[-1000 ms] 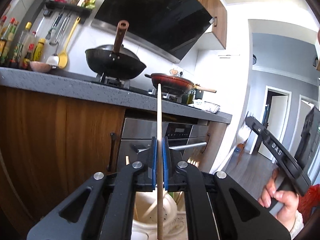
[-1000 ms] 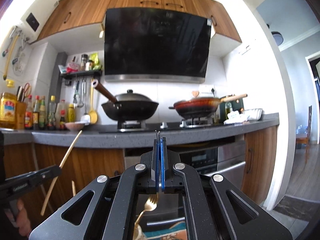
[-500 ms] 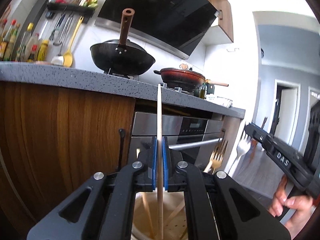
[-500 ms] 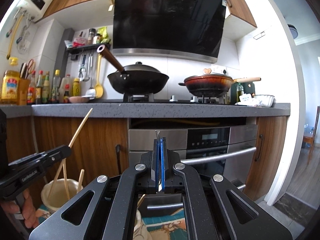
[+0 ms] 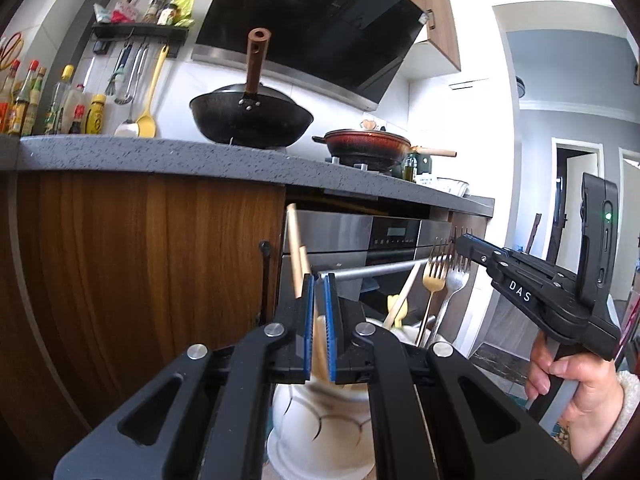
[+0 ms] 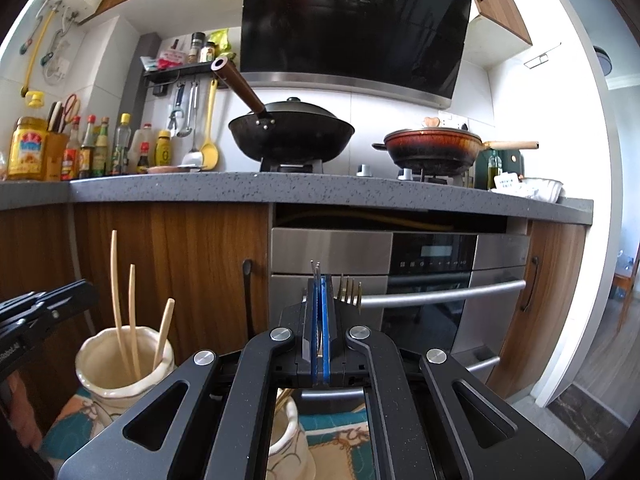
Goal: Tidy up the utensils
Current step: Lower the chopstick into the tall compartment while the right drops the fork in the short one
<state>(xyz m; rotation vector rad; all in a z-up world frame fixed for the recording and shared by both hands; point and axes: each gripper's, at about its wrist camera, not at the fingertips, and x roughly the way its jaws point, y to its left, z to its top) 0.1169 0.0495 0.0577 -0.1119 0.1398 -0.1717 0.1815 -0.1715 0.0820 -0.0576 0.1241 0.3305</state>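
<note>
Take the cream holder (image 6: 124,364) as your landmark, at the left of the right wrist view. Three chopsticks (image 6: 117,304) stand loose in it, leaning apart. Your left hand-held gripper (image 5: 318,332) sits directly above that holder; its blue pads are parted by a narrow gap and grip nothing, though one chopstick (image 5: 295,250) rises just beside the left pad. Withdraw crookedly and you will likely catch that stick and tip it out, or rock the holder.

To the right of the holder stands a second cream holder (image 5: 404,330) with a gold fork (image 5: 434,280) and a silver fork (image 6: 317,270) upright in it. Your right hand-held gripper (image 6: 320,344) is pinched tight on the silver fork, tines up, above this second holder. The gold fork's tines stand just beside the silver one's. Let go too high and, I judge, the fork will clatter against the gold one or bounce off the rim; lower it straight down first.
</note>
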